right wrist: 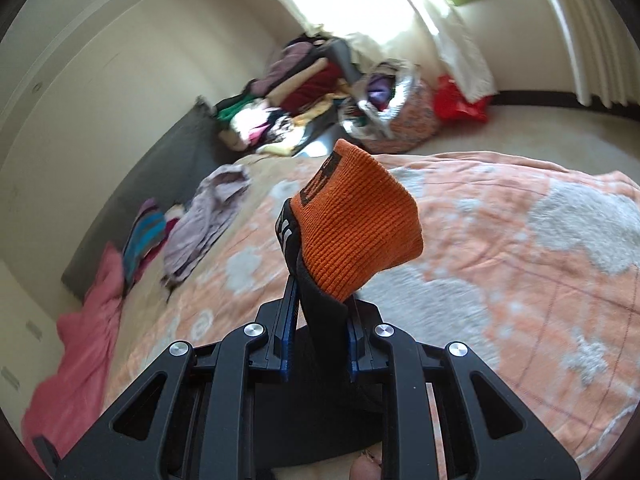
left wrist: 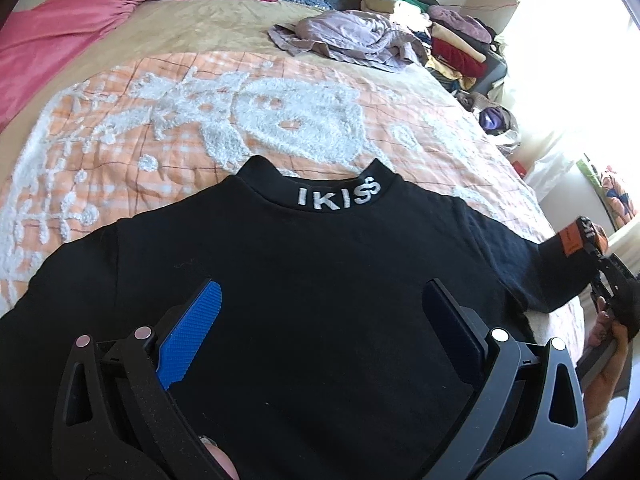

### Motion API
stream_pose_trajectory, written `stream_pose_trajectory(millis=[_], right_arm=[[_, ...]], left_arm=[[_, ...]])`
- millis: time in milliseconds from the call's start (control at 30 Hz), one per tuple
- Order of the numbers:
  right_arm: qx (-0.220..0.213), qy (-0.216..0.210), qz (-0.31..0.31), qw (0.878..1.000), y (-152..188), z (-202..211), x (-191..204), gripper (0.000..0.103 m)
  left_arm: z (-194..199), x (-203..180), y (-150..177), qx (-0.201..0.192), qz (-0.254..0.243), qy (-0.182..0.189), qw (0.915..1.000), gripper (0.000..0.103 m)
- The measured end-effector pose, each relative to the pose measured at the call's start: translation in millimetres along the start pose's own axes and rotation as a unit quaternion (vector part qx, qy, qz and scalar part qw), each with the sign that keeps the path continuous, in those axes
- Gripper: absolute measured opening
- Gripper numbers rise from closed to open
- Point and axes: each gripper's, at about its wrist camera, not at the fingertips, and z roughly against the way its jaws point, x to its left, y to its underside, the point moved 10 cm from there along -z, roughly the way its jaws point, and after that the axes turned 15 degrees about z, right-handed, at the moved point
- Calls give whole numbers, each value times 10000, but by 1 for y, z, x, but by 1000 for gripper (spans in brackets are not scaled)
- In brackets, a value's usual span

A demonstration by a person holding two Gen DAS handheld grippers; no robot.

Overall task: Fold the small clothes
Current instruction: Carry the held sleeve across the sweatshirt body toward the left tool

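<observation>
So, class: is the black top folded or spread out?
Spread: black top lies flat on the bedspread, one sleeve out in the right hand-held gripper.

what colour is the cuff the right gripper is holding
Orange ribbed cuff, clearest in the right wrist view.

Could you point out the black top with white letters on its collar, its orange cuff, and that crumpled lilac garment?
Black cotton top (left wrist: 320, 280): left wrist view, chest.
Orange ribbed cuff (right wrist: 356, 224): right wrist view, middle of the knit.
Crumpled lilac garment (left wrist: 344, 38): left wrist view, centre of the heap.
</observation>
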Motion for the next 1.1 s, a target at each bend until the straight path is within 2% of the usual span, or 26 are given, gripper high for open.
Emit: stream_pose_trajectory(millis=[200, 367, 500, 633, 900, 1100], right_arm=[[81, -351, 566, 9978, 8, -2, 51, 19], [143, -662, 1124, 9914, 20, -4, 101, 19], [306, -896, 1698, 9809, 39, -8, 139, 19], [525, -1122, 2342, 9643, 69, -11, 177, 19], [701, -1500, 2893, 9428, 107, -11, 229, 19], [881, -1627, 3057, 9340, 135, -13, 250, 19]], left_arm=[[7, 0, -1, 109, 163, 224, 9996, 95], [13, 1, -5, 142, 324, 387, 9986, 95], [17, 2, -9, 146, 448, 490, 9977, 95], [19, 2, -10, 189, 506, 585, 9968, 94], [11, 4, -8, 404, 739, 791, 9933, 94], [5, 2, -3, 578, 904, 1020, 9890, 94]])
